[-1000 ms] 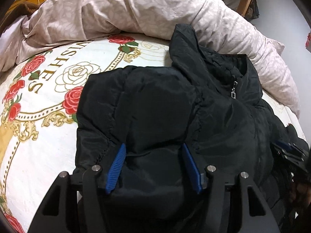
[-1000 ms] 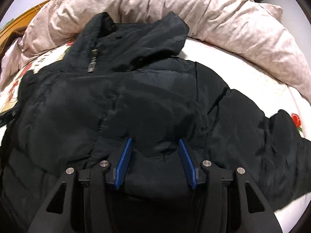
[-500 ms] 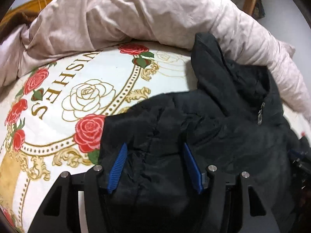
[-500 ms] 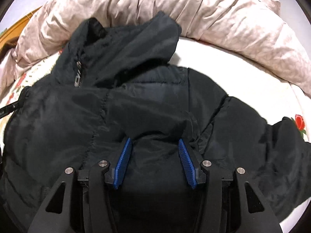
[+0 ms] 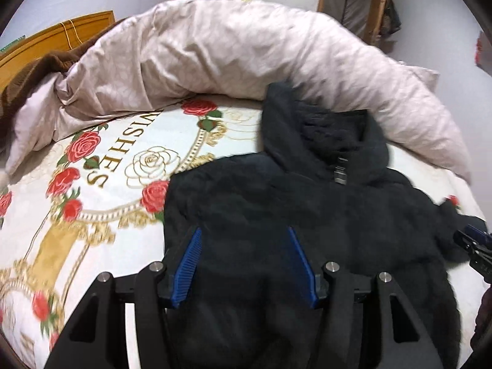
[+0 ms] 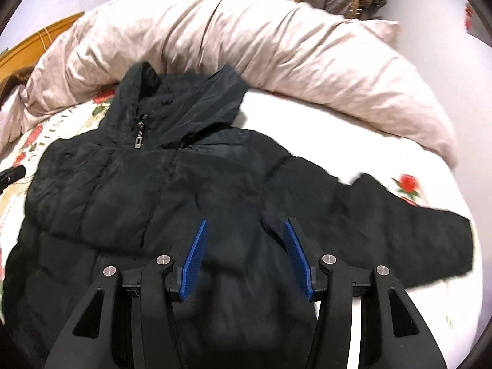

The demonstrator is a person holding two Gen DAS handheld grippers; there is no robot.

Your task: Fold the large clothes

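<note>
A black puffer jacket point(image 5: 307, 215) with a hood and zipper lies spread on the bed; it also shows in the right wrist view point(image 6: 153, 190). Its hood point(image 6: 190, 104) points toward the duvet and one sleeve point(image 6: 399, 230) stretches to the right. My left gripper point(image 5: 244, 233) hovers over the jacket's left lower part, jaws wide apart, nothing between the blue pads point(image 5: 187, 264). My right gripper point(image 6: 244, 226) hovers over the jacket's middle lower part, jaws also apart and empty. The right gripper shows at the right edge of the left wrist view point(image 5: 475, 246).
A bunched pale pink duvet point(image 5: 246, 61) runs along the far side of the bed. The bedsheet point(image 5: 92, 184) has red roses and gold lettering. A wooden headboard point(image 5: 46, 43) and brown blanket point(image 5: 27, 70) lie far left. A wooden frame point(image 5: 353, 0) stands by the wall.
Both grippers have pulled back and risen from the jacket, so more of the bed and room shows. The jacket lies flatter, its sleeve out to the right. Jaws stay open.
</note>
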